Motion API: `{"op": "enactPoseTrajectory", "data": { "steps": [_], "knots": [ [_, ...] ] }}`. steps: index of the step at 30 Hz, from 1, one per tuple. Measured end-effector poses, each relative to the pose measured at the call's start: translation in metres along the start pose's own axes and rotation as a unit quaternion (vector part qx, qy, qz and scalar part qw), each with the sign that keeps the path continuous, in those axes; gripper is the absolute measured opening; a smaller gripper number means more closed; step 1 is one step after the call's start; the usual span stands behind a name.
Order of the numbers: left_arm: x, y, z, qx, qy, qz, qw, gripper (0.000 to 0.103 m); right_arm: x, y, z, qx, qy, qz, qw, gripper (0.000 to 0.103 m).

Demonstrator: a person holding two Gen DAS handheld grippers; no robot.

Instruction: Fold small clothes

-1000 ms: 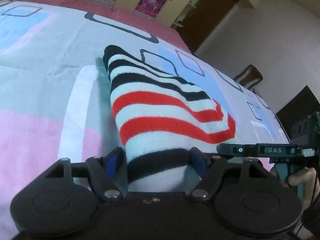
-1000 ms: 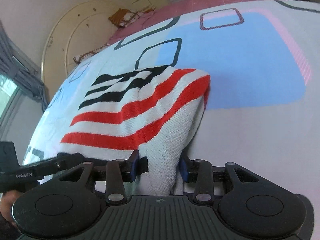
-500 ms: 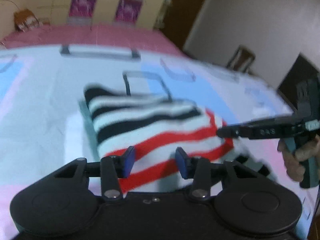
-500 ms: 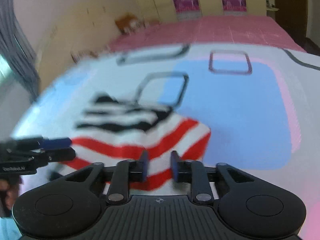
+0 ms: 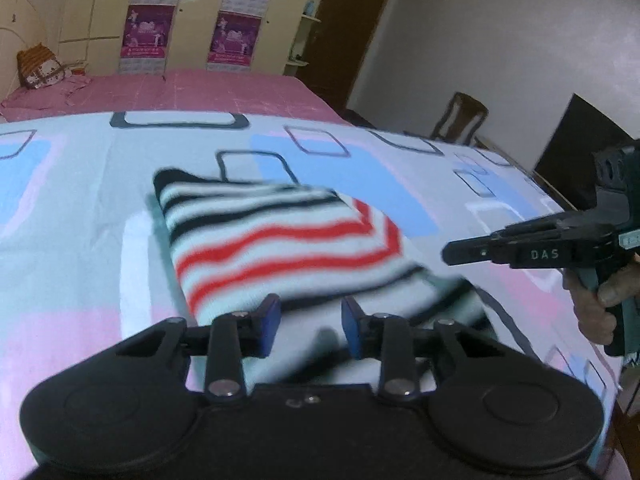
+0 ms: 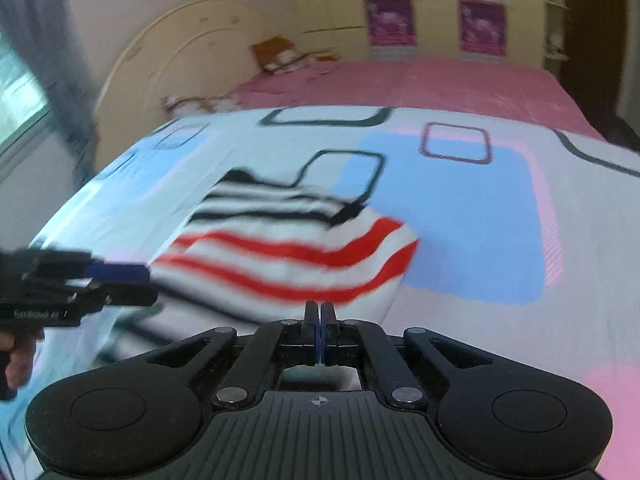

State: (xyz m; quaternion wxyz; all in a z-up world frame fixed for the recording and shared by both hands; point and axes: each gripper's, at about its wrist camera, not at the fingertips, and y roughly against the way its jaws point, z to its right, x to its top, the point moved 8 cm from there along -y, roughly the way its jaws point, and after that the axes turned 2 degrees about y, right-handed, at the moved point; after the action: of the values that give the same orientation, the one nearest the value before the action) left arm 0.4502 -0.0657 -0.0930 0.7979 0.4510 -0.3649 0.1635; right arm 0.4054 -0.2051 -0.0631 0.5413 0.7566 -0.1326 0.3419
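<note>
The striped sweater (image 5: 276, 240) lies folded flat on the bedspread (image 5: 80, 216), occupying the centre of the left wrist view and the centre-left of the right wrist view; black stripes run along its far portion and red stripes along the nearer portion, and a black-striped part trails toward the lower right of the left wrist view. Its outline is blurred in both views. The left gripper (image 5: 310, 322) sits at the lower centre of its own view with both blue-padded fingers spread apart and nothing between them, just short of the sweater's near edge. The right gripper (image 6: 320, 320) sits at the lower centre of its own view with its fingers pressed together and empty, near the sweater's near edge. The bedspread is white with blue, pink and outlined squares. A pink sheet (image 5: 192, 92) covers the bed beyond it, and purple posters (image 5: 234, 38) hang on the yellow cabinets in the upper part of the frame.
</note>
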Motion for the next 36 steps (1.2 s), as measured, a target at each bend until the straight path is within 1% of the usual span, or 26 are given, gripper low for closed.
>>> {"op": "enactPoseTrajectory", "data": {
  "steps": [2, 3, 4, 6, 9, 13, 16, 18, 20, 21, 23, 24, 26, 29, 34, 36],
  "knots": [
    [-0.013, 0.003, 0.007, 0.014, -0.005, -0.01, 0.9998, 0.03, -0.013, 0.002, -0.013, 0.006, 0.022, -0.011, 1.0, 0.0],
    [-0.02, 0.001, 0.009, 0.027, -0.01, -0.017, 0.9994, 0.03, -0.021, 0.0, -0.017, 0.004, 0.033, -0.018, 0.999, 0.0],
    [-0.024, -0.001, 0.01, 0.037, -0.012, -0.021, 0.999, 0.031, -0.029, -0.005, -0.019, -0.001, 0.048, -0.03, 0.998, 0.0],
    [-0.029, -0.004, 0.009, 0.046, -0.003, -0.022, 0.9987, 0.032, -0.043, -0.019, -0.014, -0.017, 0.055, -0.051, 0.997, 0.0],
    [-0.031, -0.008, 0.006, 0.055, 0.006, -0.018, 0.9983, 0.032, -0.047, -0.027, -0.012, -0.022, 0.059, -0.044, 0.997, 0.0],
    [-0.034, -0.004, 0.008, 0.068, 0.01, -0.015, 0.9975, 0.031, -0.048, -0.022, -0.006, -0.017, 0.037, -0.037, 0.998, 0.0],
    [-0.038, 0.007, 0.015, 0.082, 0.009, -0.015, 0.9965, 0.028, -0.046, -0.004, -0.012, -0.022, 0.037, -0.025, 0.999, 0.0],
    [-0.045, 0.015, 0.019, 0.09, 0.011, -0.014, 0.9958, 0.028, -0.049, 0.01, -0.019, -0.013, 0.043, -0.017, 0.999, 0.0],
    [-0.051, 0.021, 0.023, 0.095, 0.016, -0.012, 0.9952, 0.028, -0.058, 0.014, -0.024, 0.001, 0.044, -0.024, 0.999, 0.0],
    [-0.055, 0.023, 0.023, 0.098, 0.02, -0.012, 0.9949, 0.028, -0.064, 0.012, -0.026, 0.002, 0.049, -0.032, 0.998, 0.0],
    [-0.06, 0.024, 0.023, 0.105, 0.027, -0.014, 0.994, 0.028, -0.075, 0.003, -0.023, -0.016, 0.059, -0.05, 0.997, 0.0],
    [-0.062, 0.024, 0.022, 0.108, 0.03, -0.014, 0.9936, 0.029, -0.078, -0.002, -0.021, -0.015, 0.05, -0.052, 0.997, 0.0],
    [-0.063, 0.022, 0.021, 0.115, 0.032, -0.015, 0.9927, 0.029, -0.078, -0.005, -0.016, -0.008, 0.028, -0.051, 0.998, 0.0],
    [-0.064, 0.021, 0.022, 0.124, 0.032, -0.013, 0.9916, 0.029, -0.077, -0.004, -0.015, -0.006, 0.021, -0.05, 0.999, 0.0],
    [-0.065, 0.029, 0.027, 0.14, 0.033, -0.005, 0.9896, 0.029, -0.075, 0.021, -0.017, 0.01, 0.003, -0.031, 0.999, 0.0],
    [-0.065, 0.033, 0.03, 0.147, 0.033, -0.003, 0.9886, 0.028, -0.078, 0.032, -0.019, 0.011, 0.003, -0.027, 1.0, 0.0]
  ]
}}
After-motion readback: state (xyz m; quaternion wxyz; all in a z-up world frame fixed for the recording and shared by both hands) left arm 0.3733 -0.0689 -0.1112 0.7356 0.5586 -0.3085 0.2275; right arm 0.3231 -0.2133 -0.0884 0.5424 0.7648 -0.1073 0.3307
